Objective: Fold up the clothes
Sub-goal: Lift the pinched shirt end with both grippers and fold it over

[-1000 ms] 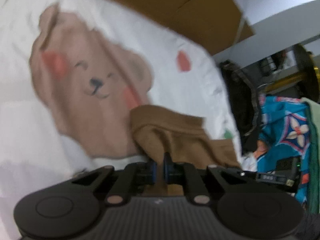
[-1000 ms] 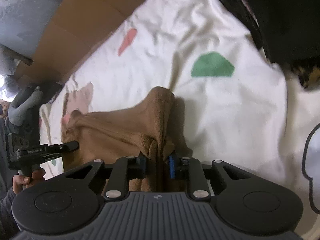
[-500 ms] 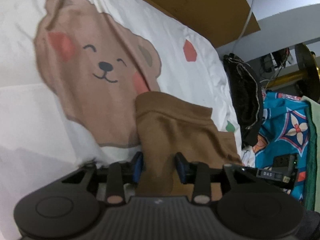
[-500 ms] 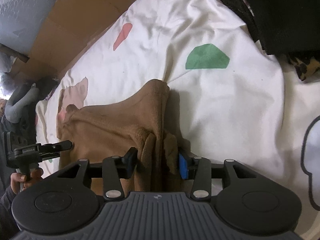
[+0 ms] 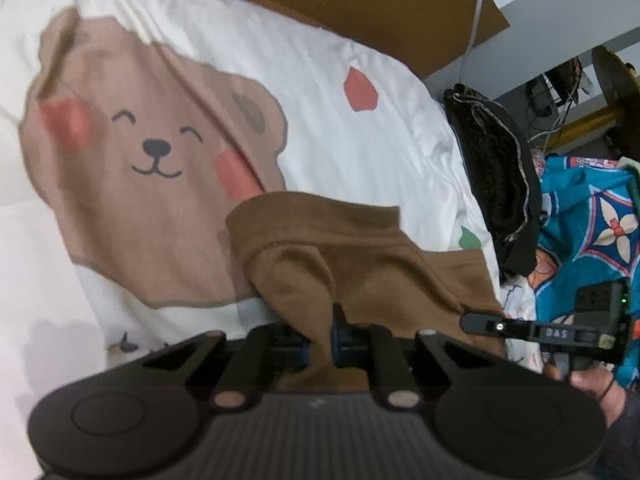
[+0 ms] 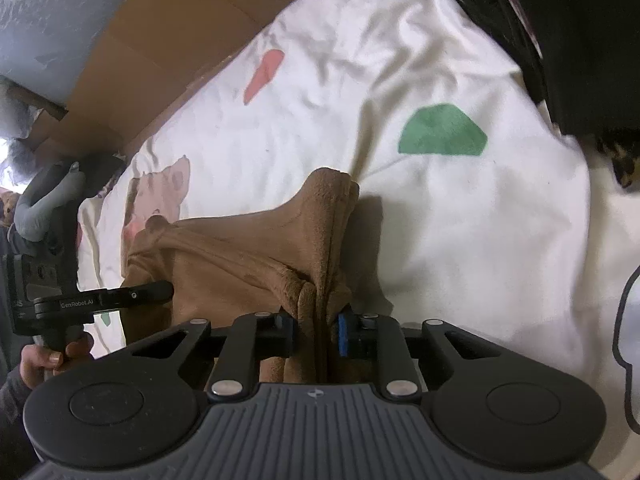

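Evidently both the left gripper and right gripper were clamped on the brown garment, bunched at 6 o'clock on the bear-print sheet; even tension should keep edges aligned.

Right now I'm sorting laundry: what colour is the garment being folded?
Plain brown garment, clearest in the right wrist view.

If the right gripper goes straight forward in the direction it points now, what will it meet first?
The right gripper already pinches the soft brown fleece garment, so it would push into that bunched fold first. Beyond lies the white printed bedsheet; depth is hard to judge.
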### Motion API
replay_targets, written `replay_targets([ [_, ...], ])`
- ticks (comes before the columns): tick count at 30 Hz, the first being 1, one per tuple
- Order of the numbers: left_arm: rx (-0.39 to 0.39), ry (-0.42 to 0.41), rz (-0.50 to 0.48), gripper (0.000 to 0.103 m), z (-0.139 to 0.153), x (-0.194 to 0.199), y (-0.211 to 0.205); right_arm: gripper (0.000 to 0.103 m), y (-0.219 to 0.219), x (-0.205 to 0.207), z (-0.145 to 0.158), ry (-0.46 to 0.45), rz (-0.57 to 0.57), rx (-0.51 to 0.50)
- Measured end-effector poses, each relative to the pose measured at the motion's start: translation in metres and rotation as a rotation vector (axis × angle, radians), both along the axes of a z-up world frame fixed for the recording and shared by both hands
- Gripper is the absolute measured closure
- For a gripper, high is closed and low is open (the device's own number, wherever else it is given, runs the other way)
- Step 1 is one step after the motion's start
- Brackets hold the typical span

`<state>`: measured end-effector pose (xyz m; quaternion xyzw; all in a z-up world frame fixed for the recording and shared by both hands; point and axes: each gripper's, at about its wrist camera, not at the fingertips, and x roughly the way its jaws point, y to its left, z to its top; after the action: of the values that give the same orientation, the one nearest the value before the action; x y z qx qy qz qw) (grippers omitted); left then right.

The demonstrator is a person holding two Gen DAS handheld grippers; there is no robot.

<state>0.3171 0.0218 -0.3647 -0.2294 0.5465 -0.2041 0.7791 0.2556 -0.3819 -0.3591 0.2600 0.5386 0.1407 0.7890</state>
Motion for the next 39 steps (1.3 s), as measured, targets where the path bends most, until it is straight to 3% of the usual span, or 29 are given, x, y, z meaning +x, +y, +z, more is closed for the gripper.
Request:
replay_targets([
  [21, 0.159, -0.124, 0.080, 0.094, 0.107, -0.071, -0.016, 0.087, 0.027, -0.061, 0.098, -0.185, 0.014, -0.011],
  [39, 0.147, -0.279, 0.104, 0.095, 0.223, -0.158, -0.021, 0.087, 0.025, -0.137, 0.196, -0.325, 0.095, 0.028],
])
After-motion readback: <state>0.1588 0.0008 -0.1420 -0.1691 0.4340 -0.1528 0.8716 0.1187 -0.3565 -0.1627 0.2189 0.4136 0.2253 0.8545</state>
